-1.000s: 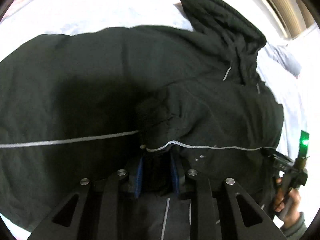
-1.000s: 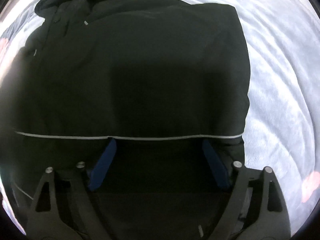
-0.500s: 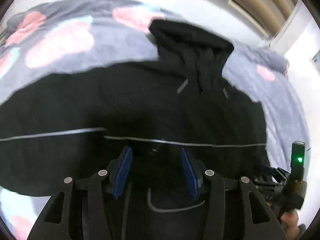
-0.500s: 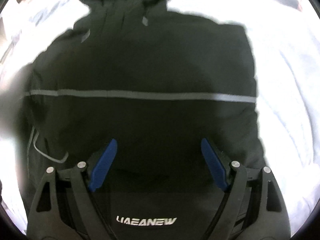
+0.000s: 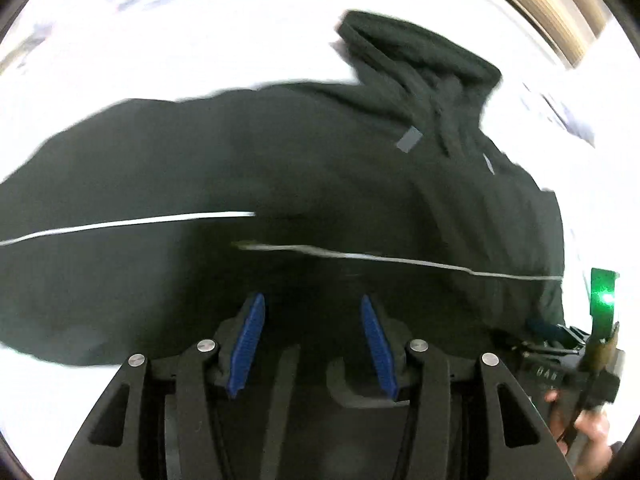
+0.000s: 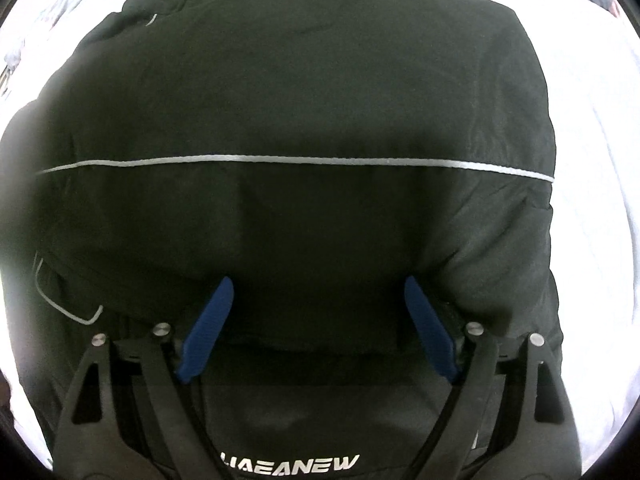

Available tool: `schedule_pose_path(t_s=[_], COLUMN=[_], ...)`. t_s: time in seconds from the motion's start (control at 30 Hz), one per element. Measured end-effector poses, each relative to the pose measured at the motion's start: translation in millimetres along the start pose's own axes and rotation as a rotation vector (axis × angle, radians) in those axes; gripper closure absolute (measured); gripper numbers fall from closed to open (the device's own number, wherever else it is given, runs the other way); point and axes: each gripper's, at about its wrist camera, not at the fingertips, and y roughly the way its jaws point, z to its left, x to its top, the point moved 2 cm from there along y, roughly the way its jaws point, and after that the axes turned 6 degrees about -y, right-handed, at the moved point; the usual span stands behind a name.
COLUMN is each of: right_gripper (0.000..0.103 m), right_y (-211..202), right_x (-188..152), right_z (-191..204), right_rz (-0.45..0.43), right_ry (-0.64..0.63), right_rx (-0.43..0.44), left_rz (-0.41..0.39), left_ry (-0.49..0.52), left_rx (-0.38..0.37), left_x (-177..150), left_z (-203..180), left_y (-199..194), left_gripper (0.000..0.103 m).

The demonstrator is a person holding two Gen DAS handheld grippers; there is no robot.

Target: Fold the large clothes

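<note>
A large black hooded jacket (image 5: pixel 280 168) with thin silver piping lies spread on a pale bed. Its hood (image 5: pixel 416 60) points to the far side. My left gripper (image 5: pixel 312 308) is open and empty just above the jacket's near part, blue pads apart. In the right wrist view the same jacket (image 6: pixel 304 100) fills the frame, with white lettering (image 6: pixel 288 466) at its near edge. My right gripper (image 6: pixel 318 292) is wide open and empty over the jacket. The right gripper's body also shows in the left wrist view (image 5: pixel 560 364), held by a hand.
The pale bed cover (image 5: pixel 160 40) surrounds the jacket in the left wrist view and shows at the right side (image 6: pixel 592 160) in the right wrist view. A wooden frame or wall strip (image 5: pixel 552 4) runs at the far right.
My left gripper was shut on a fold of the jacket a second ago; it let go and now stands open. Both grippers have drawn back a little. The right gripper stayed open.
</note>
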Motion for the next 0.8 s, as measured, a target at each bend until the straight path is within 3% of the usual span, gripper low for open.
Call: schedule_pose_path(t_s=[0.1, 0.3, 0.37, 0.5, 0.8], right_gripper=[0.017, 0.015, 0.015, 0.015, 0.016], right_y=[0, 4, 4, 0, -14], right_x=[-2, 4, 5, 5, -7], right_z=[0, 9, 11, 23, 65], right_rz=[0.011, 0.039, 0.053, 0.084, 0.150], right_ry=[0.003, 0.019, 0.036, 0.052, 0.048], right_rx=[-0.012, -0.037, -0.049, -0.103, -0.184], left_rz=[-0.073, -0.193, -0.222, -0.279, -0.267], left_ry=[-0.105, -0.445, -0.555, -0.722, -0.859], left_rx=[0.055, 0.246, 0.272, 0.235, 0.021], left_x=[-1, -11, -16, -26, -9], left_z=[58, 231, 288, 386, 469], left_y=[-41, -104, -119, -137, -87], left_gripper=[0.051, 0.051, 0.051, 0.051, 0.050])
